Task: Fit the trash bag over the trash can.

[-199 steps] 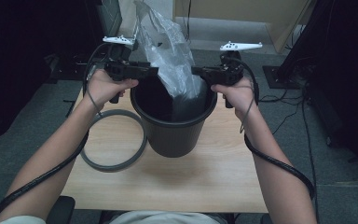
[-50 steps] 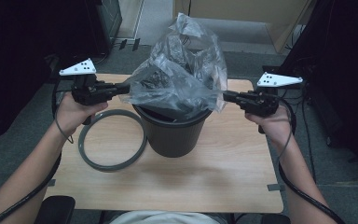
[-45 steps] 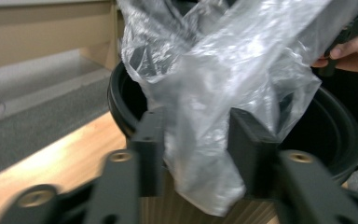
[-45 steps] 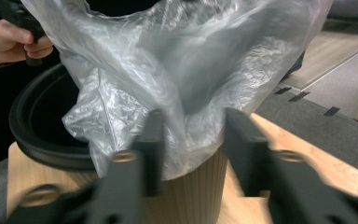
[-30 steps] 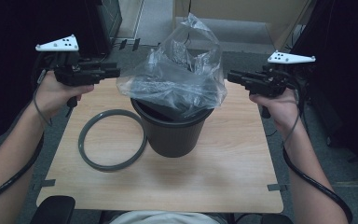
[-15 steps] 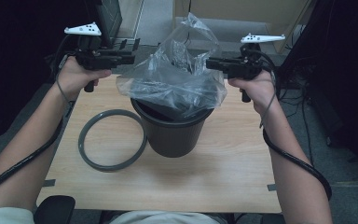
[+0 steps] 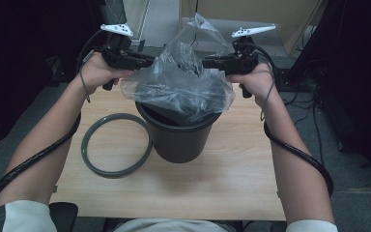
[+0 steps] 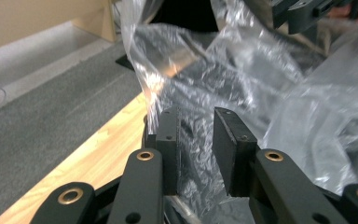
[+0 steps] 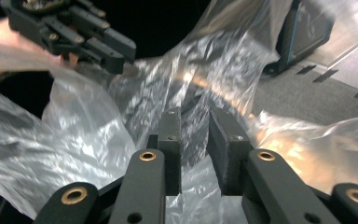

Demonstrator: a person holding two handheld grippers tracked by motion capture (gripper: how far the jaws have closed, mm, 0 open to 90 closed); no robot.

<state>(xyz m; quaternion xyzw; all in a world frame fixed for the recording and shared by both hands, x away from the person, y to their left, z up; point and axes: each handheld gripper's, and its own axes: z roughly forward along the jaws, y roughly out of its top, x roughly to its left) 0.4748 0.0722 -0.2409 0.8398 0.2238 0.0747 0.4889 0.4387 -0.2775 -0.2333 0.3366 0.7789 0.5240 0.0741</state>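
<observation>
- In the high view, the clear plastic bag (image 7: 181, 87) sits in the upper middle of the frame, its lower part tucked into the dark bin (image 7: 178, 137) at the centre of the wooden table (image 7: 222, 179), and its crumpled top rising above the rim.
- The left gripper (image 7: 147, 60) is in the upper left of that frame, level with the bag's upper left edge, held in the person's left hand (image 7: 99, 72).
- The right gripper (image 7: 207, 63) is in the upper middle-right, at the bag's upper right side, held in the right hand (image 7: 258, 82).
- In the left gripper view, the 2 jaws stand spread with a clear gap; the bag (image 8: 261, 93) fills the middle and right of the frame behind and between them, and I cannot tell whether any film touches the pads.
- In the right gripper view, the 2 jaws are likewise spread with a gap, the bag (image 9: 205, 93) lying just beyond their tips; the left gripper (image 9: 116, 53) shows in the upper left.
- A grey ring (image 7: 89, 162) lies flat on the table at the lower left of the high view, just beside the bin.
</observation>
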